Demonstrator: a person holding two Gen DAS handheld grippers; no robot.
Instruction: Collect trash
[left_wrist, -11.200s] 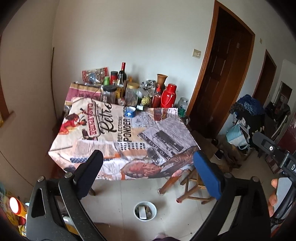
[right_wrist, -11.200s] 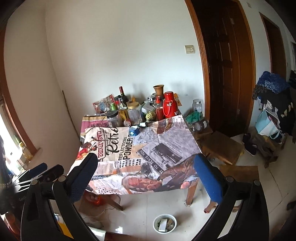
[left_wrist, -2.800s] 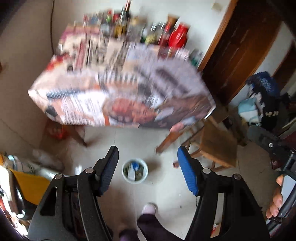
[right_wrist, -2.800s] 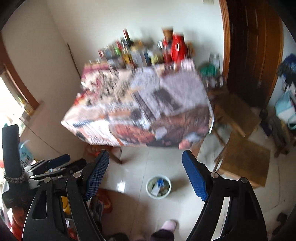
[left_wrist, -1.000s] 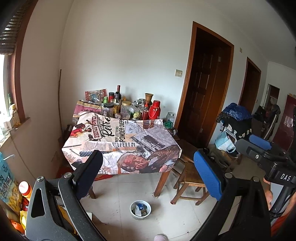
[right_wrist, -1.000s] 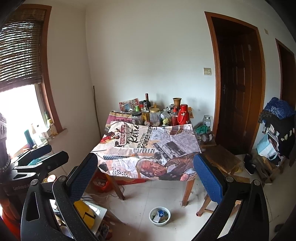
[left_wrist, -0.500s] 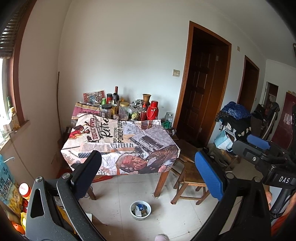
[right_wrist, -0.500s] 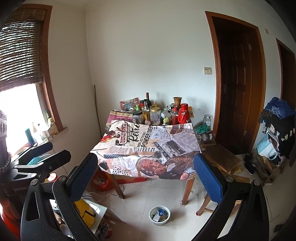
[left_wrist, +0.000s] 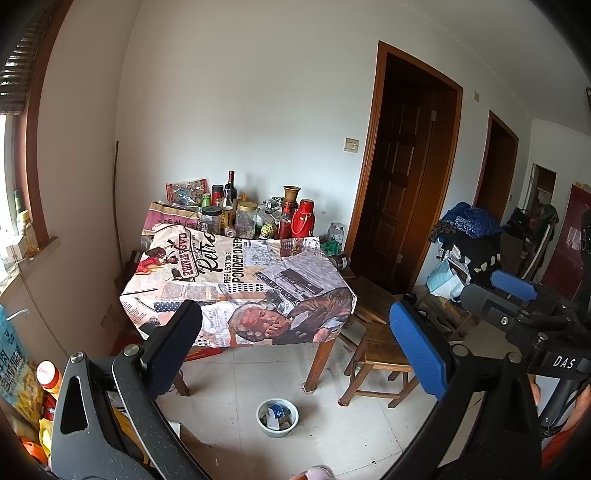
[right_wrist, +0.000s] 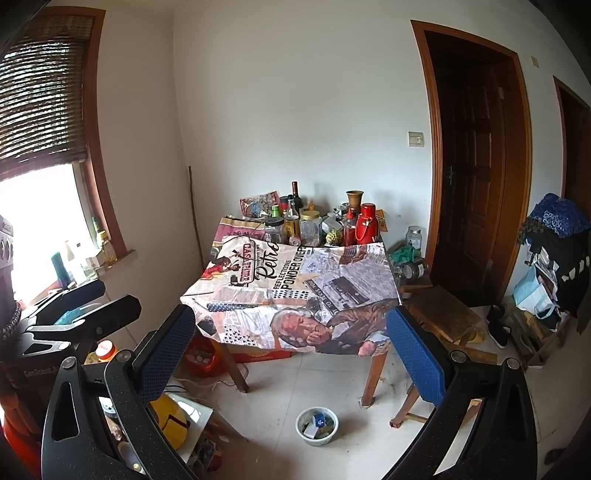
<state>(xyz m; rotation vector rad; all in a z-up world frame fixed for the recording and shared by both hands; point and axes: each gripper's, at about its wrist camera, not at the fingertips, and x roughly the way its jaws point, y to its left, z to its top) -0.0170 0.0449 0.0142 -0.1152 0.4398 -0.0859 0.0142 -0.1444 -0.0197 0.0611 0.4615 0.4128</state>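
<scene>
Filling the middle of both views, a wooden-legged table (left_wrist: 321, 363) draped in a newspaper-collage printed cloth (left_wrist: 236, 280), pushed against a white wall. Along its far edge, a crowd of bottles and jars: a red thermos flask (left_wrist: 303, 223), a dark glass wine bottle (left_wrist: 231, 190), a clear jar with a yellow lid (left_wrist: 246, 218). To the right of the table, a dark brown wooden door (left_wrist: 400, 192) in its frame, and a low wooden stool (left_wrist: 380, 349) just beside the table leg. Further right, a heap of dark clothes and bags (right_wrist: 554, 254) against the wall. On the left in the right wrist view, a bright window under a woven brown blind (right_wrist: 40, 92).

Down on the pale tiled floor (left_wrist: 236, 387), in front of the table, a small round white bowl (left_wrist: 277, 417) holding scraps of trash, among them a blue-and-white wrapper (left_wrist: 275, 411); same bowl lower centre in the right wrist view (right_wrist: 317, 425).

Left gripper (left_wrist: 295, 350) held high, well apart from the bowl, blue-padded fingers spread wide, nothing between them. Right gripper (right_wrist: 291, 354) likewise raised, fingers wide apart and empty, the bowl framed below the gap.
</scene>
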